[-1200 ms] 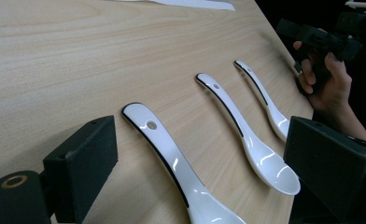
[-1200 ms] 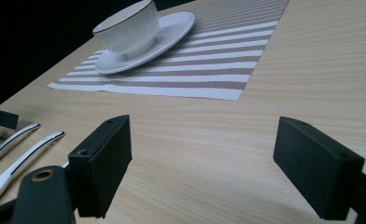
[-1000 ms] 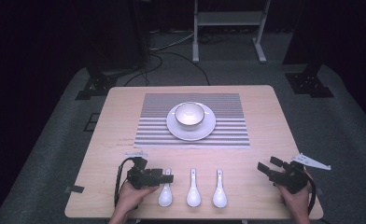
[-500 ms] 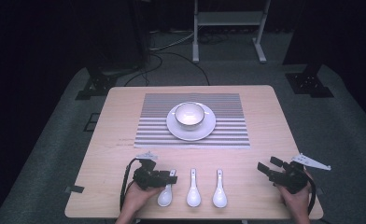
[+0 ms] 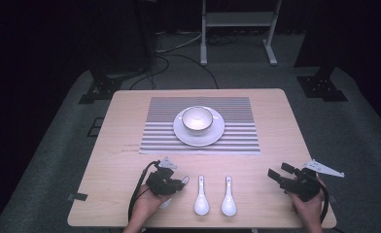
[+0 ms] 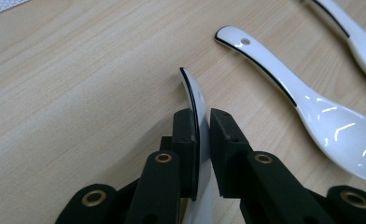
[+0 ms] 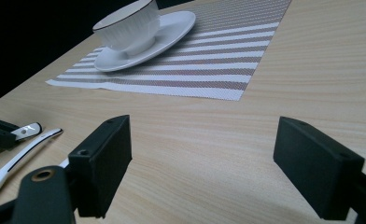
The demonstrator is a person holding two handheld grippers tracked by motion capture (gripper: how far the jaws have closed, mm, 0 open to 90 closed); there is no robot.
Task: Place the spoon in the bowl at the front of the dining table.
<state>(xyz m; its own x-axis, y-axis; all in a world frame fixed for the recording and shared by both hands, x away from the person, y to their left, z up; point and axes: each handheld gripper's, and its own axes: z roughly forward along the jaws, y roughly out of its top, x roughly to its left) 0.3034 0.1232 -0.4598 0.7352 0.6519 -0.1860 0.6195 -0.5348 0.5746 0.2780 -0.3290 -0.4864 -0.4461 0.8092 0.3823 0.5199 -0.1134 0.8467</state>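
Left gripper view: jaws clamp the handle of the leftmost spoon

Left gripper view has the white ceramic soup spoon (image 6: 193, 100) turned on edge, its black-rimmed handle running straight ahead out of the jaws, the handle tip pointing away from the person and slightly clear of the wood. The left gripper (image 6: 200, 140) has just been closing, and its two black pads now press on the handle from either side, with the spoon's bowl hidden beneath the jaws toward the person. In the high view the left gripper (image 5: 165, 183) sits at the near left of the wooden table (image 5: 285, 131), with the held spoon's handle tip poking out toward the right. Just to its right lie a second spoon (image 5: 201, 198) and a third spoon (image 5: 228, 198), side by side, bowls near the person and handles pointing toward the far edge. Farther off, a white cup (image 5: 197, 120) stands on a saucer (image 5: 216, 133) in the middle of a striped placemat (image 5: 237, 109). The left hand is plainly the nearer to the spoons. The right gripper (image 5: 285, 174) rests at the near right, well apart from them, its jaws spread wide and holding nothing
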